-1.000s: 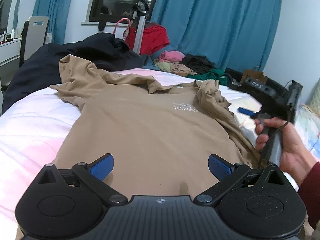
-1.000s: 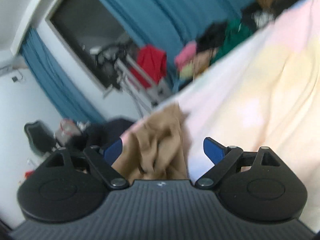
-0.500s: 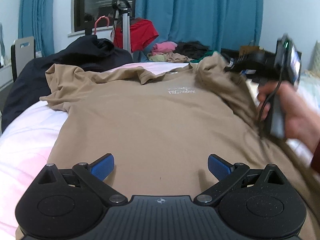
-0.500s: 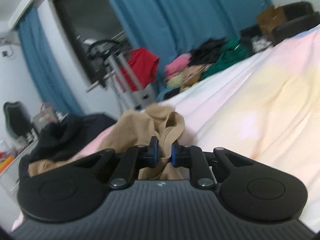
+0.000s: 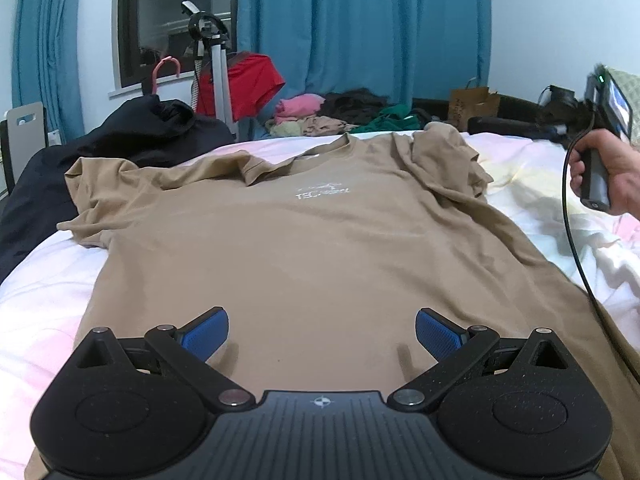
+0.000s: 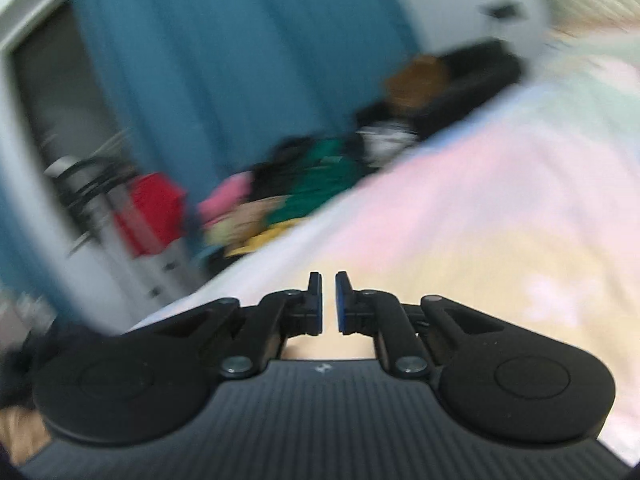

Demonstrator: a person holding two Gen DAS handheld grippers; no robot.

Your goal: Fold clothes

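**Tan shirt flat on the bed, one claw wide, the other nearly closed**

A tan T-shirt [image 5: 320, 256] lies face up on the bed [image 5: 44, 292], filling the middle of the left wrist view, its collar toward 12 o'clock and its hem running under the camera at 6 o'clock. One sleeve spreads out toward 10 o'clock; the other is bunched in a rumpled heap near 1 o'clock. A small white print sits on the chest.

The left claw [image 5: 322, 334] hovers low over the hem with its blue pads far apart and only cloth below them, nothing gripped.

At 3 o'clock in that view a hand [image 5: 612, 182] holds the other tool above bare bedding, well apart from the shirt. In the blurred right wrist view, the right claw [image 6: 328, 304] has just been closing: its pads stand almost together with a thin slit between them and nothing in it.

Beyond the bed at 12 o'clock lies a pile of clothes [image 5: 340, 114] before blue curtains [image 5: 360, 28]; a dark garment [image 5: 156, 128] is heaped at 10 o'clock.
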